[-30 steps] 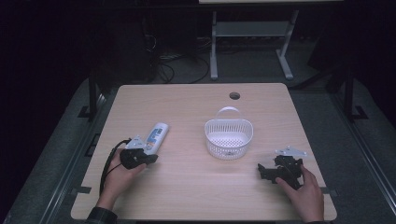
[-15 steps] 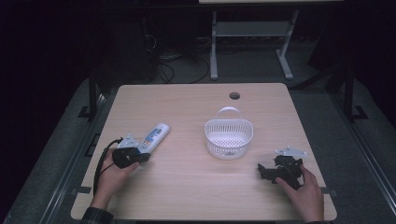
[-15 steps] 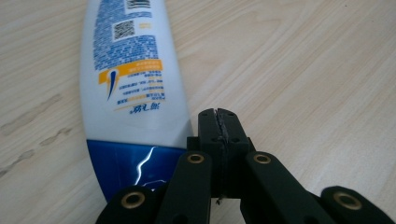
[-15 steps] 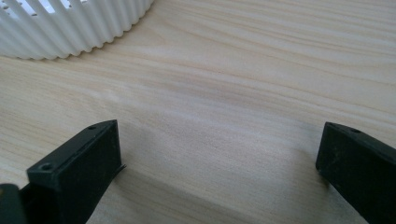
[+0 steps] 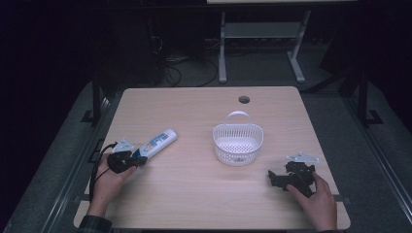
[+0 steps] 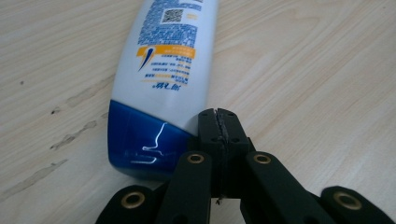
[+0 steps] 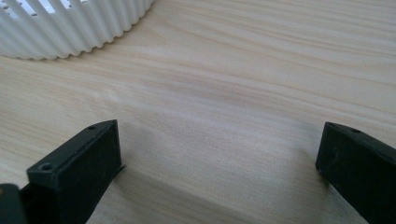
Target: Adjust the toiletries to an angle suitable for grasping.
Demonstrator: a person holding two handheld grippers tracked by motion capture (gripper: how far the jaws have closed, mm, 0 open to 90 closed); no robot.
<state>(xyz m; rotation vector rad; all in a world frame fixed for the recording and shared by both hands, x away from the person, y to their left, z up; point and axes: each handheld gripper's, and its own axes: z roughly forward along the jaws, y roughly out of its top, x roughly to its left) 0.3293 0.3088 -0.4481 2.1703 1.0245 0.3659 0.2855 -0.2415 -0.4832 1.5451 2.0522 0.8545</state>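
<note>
With our left hand-held gripper [image 6: 218, 122] clamped empty beside the shampoo bottle's [image 6: 163, 70] blue cap at lower left, and the right hand-held gripper [image 7: 219, 163] wide open and empty, we should spread its jaws before straddling the bottle.

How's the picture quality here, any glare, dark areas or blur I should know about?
High view: the table is evenly lit, the room behind it nearly black. Left gripper view: sharp print on the bottle, a thin white glare streak on its blue cap. Right gripper view: the near jaws look soft, and the white basket is cut off at the top edge.
</note>
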